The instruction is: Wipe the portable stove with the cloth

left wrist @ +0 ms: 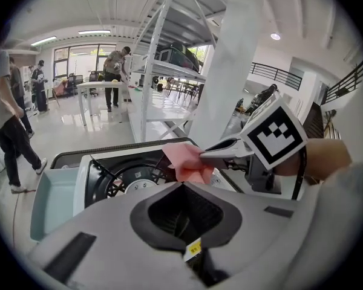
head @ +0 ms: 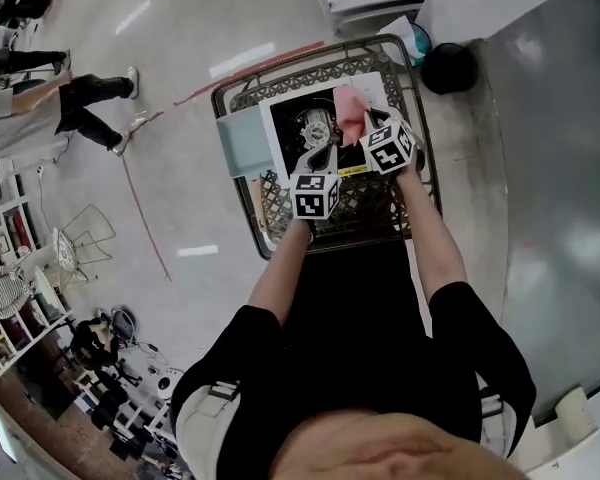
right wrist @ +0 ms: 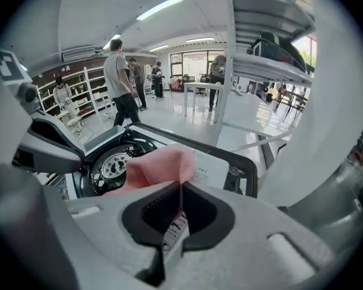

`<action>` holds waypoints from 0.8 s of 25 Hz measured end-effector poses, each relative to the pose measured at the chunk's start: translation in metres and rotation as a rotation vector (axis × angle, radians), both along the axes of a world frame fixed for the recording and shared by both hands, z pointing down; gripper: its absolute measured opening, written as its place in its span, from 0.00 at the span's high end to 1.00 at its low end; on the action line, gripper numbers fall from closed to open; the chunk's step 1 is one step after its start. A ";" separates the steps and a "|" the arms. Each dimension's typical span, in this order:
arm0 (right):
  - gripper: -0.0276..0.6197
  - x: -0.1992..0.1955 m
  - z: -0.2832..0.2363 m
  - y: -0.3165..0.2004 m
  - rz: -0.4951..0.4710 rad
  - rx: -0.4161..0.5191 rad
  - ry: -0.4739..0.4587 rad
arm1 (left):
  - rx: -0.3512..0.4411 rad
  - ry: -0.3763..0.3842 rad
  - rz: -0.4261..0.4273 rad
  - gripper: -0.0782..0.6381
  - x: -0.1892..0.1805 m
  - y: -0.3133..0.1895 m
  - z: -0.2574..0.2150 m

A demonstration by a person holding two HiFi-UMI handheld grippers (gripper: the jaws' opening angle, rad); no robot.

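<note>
**Pink cloth pinched over the stove**

The right gripper (right wrist: 180,192) is clamped tight on a pink cloth (right wrist: 154,165), which bunches over the top of the portable stove (head: 305,128). The left gripper (left wrist: 183,192) hangs just beside it, jaws together and holding nothing.

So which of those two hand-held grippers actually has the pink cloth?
The right hand-held gripper: its jaws are pinched on the pink fabric cloth. The left hand-held gripper is closed with nothing between its jaws.

left gripper (head: 321,155) and right gripper (head: 368,120) grey plastic, dark jaw recess, white cube (head: 315,196) with black square markers; black short sleeves (head: 248,340)
</note>
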State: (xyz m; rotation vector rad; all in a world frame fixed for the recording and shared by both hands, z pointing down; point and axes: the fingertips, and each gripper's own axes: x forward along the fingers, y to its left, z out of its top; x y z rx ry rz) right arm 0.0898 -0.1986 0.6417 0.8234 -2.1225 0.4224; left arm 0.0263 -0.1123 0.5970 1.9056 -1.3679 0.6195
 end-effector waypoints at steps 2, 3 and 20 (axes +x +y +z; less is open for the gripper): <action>0.94 0.011 0.001 0.000 0.017 -0.003 0.000 | -0.003 0.001 0.015 0.89 0.009 -0.001 0.001; 0.94 0.015 0.002 0.000 0.025 -0.005 0.001 | -0.005 0.001 0.022 0.89 0.013 -0.002 0.001; 0.94 0.076 0.008 0.003 0.131 -0.013 0.032 | -0.009 0.030 0.106 0.89 0.054 -0.008 0.006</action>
